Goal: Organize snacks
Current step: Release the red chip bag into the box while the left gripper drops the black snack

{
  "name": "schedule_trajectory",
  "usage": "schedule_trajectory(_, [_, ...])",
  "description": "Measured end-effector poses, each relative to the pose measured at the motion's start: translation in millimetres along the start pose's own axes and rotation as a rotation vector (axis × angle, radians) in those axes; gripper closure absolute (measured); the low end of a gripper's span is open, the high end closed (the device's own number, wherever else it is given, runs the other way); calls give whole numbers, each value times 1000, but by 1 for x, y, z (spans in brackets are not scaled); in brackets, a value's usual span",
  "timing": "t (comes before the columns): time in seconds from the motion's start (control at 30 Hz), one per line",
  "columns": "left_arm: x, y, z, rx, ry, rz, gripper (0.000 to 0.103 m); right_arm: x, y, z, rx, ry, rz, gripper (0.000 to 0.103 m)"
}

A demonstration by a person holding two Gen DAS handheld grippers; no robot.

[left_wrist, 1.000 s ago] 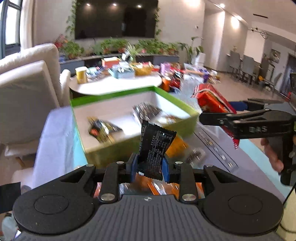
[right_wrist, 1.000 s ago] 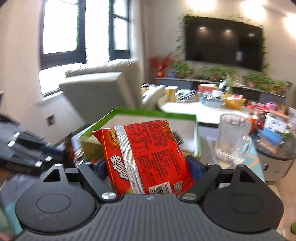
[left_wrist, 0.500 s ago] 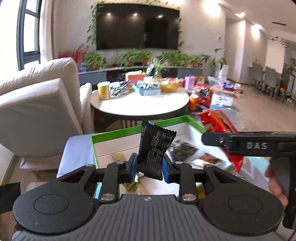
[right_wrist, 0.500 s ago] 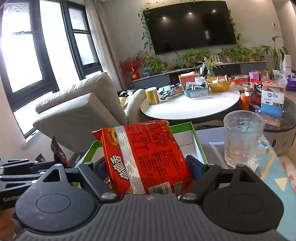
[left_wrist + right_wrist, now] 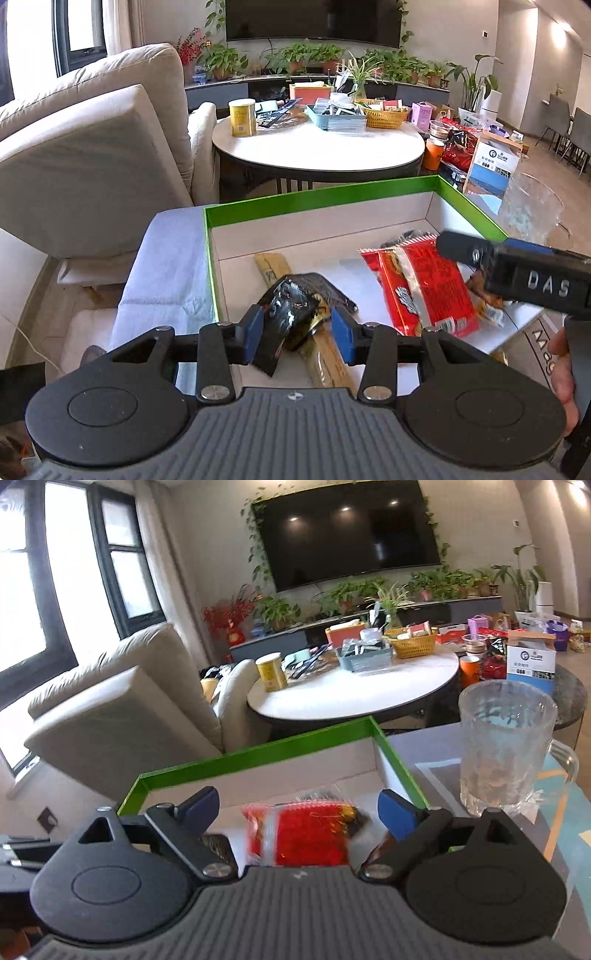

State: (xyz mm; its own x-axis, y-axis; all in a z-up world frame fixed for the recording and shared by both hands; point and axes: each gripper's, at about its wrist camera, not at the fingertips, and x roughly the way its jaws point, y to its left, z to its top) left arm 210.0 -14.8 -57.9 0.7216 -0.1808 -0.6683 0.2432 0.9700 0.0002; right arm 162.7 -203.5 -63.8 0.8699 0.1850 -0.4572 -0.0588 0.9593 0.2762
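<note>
Well along, by the look of it: several packets already inside the green-rimmed white cardboard box [image 5: 295, 199]. Left gripper [image 5: 297, 334] spread wide, the crumpled black foil snack packet [image 5: 286, 317] loose between the pads, over a tan stick packet [image 5: 273, 267]. Right gripper [image 5: 299, 810] likewise wide apart, the red plastic noodle packet [image 5: 421, 288] lying in the box at 3 o'clock of the black one. Left to do, probably: withdrawing, fetching whatever remains out of view. Pale blue cloth [image 5: 166, 266] under the box; ribbed glass mug [image 5: 506, 746] at 2 o'clock; round white table [image 5: 317, 147], cluttered, at 12 o'clock; beige sofa [image 5: 92, 147] at 10.
</note>
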Motion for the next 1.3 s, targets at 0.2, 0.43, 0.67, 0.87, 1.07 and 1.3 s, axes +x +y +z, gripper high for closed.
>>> schedule_trajectory(0.2, [-23,6,-12,-24,-14,-18,63,-20,-1,-8,-28,39,54,23])
schedule_trajectory(0.43, [-57,5,-35,-5,-42,-19,60,-57,5,-22,-81,21,77,23])
schedule_trajectory(0.67, [-82,11,-67,-4,-33,10,59,-86,10,-39,-144,31,117,23])
schedule_trajectory(0.87, [-85,32,-94,-39,8,59,59,-105,20,-57,-221,53,170,23])
schedule_trajectory(1.07, [-74,64,-104,-145,47,91,59,-115,56,-80,-370,130,417,23])
schedule_trajectory(1.3, [-68,64,-109,-152,37,64,59,-102,116,-118,-701,156,522,23])
